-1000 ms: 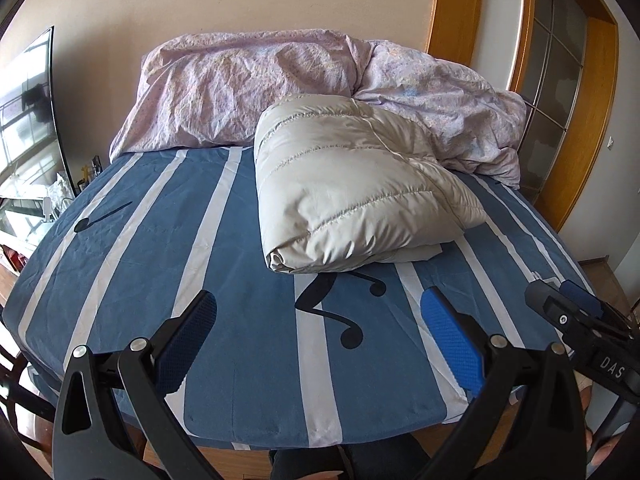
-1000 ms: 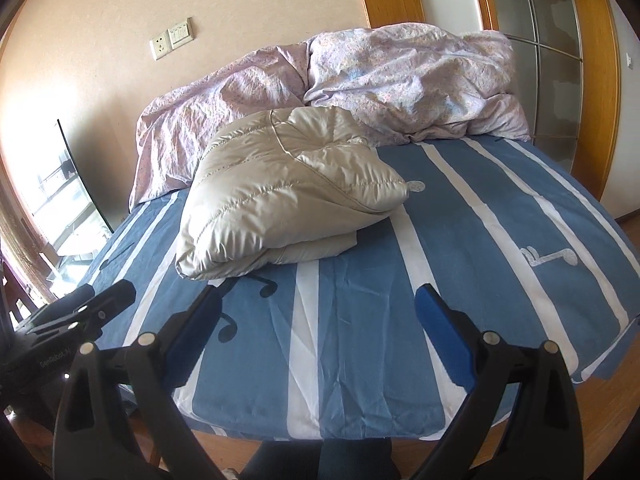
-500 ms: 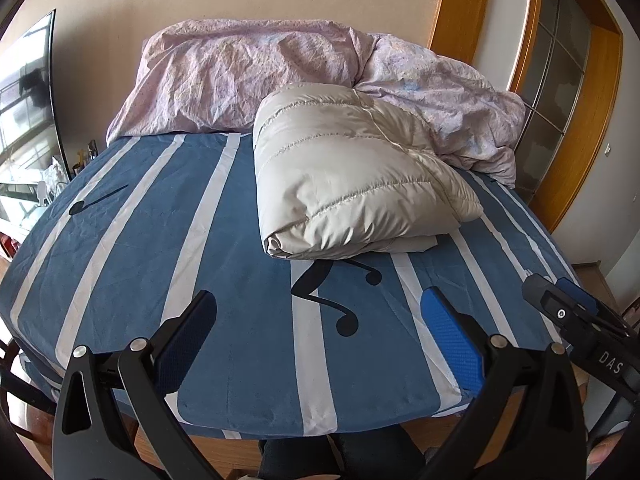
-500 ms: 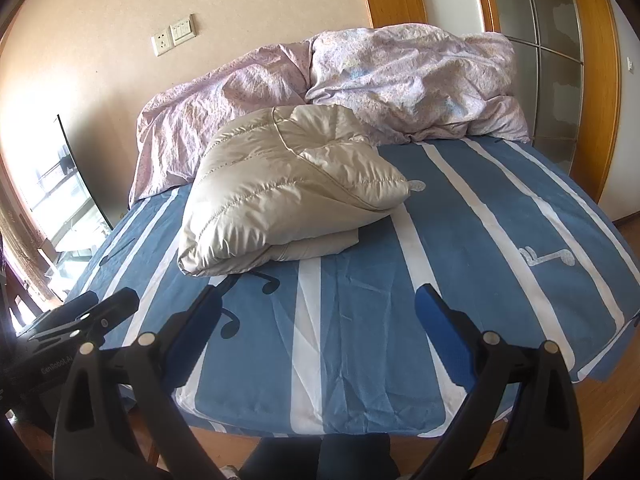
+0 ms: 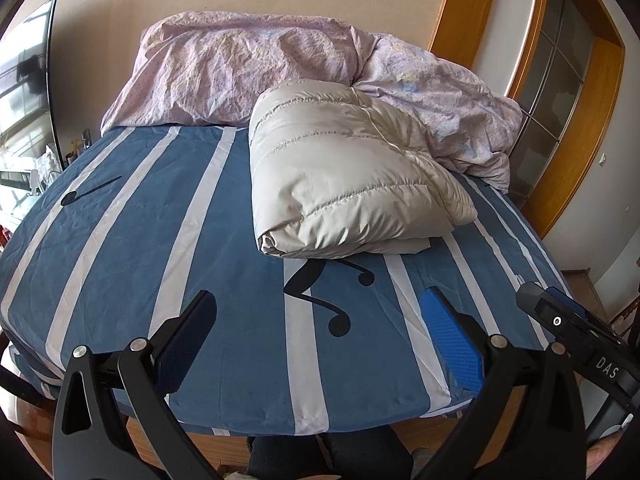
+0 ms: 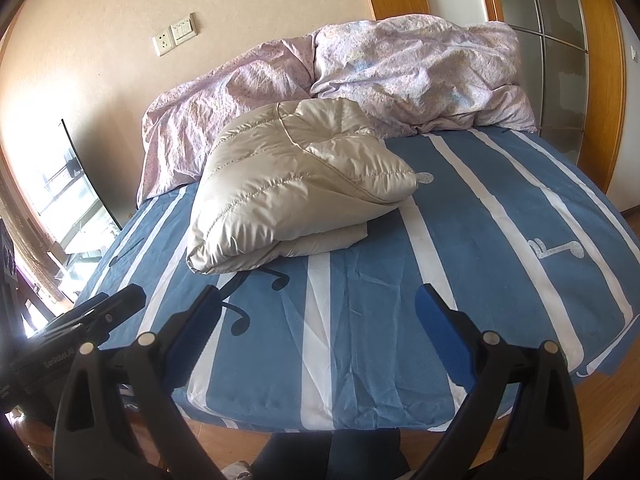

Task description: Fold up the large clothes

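A folded beige jacket (image 5: 344,184) lies on the striped bed (image 5: 160,240), touching the pink duvet (image 5: 248,64). Left tongs (image 5: 318,336) and right tongs (image 6: 320,328) hover spread, empty, at the bed's near edge.

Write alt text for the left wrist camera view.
A folded beige puffer jacket lies on a blue-and-white striped bedsheet, in front of a crumpled pink duvet. The open left gripper hovers empty at the bed's near edge.
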Action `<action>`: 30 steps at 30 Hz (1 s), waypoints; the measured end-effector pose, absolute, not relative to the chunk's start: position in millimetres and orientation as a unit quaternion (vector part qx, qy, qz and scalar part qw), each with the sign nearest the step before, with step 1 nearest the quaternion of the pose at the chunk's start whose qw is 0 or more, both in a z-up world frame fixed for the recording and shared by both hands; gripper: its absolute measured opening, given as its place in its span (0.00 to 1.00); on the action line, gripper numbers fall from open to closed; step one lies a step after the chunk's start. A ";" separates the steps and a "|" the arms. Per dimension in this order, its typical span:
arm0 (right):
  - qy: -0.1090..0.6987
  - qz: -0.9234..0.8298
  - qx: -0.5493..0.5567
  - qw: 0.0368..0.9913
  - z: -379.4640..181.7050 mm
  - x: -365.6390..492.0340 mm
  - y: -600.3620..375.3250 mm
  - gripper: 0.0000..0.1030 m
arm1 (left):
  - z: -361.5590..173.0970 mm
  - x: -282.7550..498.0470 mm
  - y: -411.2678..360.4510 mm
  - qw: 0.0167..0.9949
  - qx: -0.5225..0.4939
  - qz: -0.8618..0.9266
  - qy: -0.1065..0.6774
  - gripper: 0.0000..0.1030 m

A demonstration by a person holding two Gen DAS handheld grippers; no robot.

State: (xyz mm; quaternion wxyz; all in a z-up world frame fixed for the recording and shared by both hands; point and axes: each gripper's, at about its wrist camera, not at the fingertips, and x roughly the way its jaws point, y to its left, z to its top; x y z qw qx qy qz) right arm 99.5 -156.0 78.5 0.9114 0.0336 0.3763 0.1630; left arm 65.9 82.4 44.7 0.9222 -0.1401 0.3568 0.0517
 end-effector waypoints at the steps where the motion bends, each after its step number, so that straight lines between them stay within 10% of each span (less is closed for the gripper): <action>1: 0.376 0.163 0.034 0.911 78.5 99.1 -155.6 0.94 | 44.7 65.9 82.3 0.922 -0.141 0.052 0.357 0.99; 30: 0.388 0.167 0.043 0.905 71.8 105.3 -156.8 0.94 | 37.0 70.8 83.7 0.917 -0.152 0.045 0.366 0.99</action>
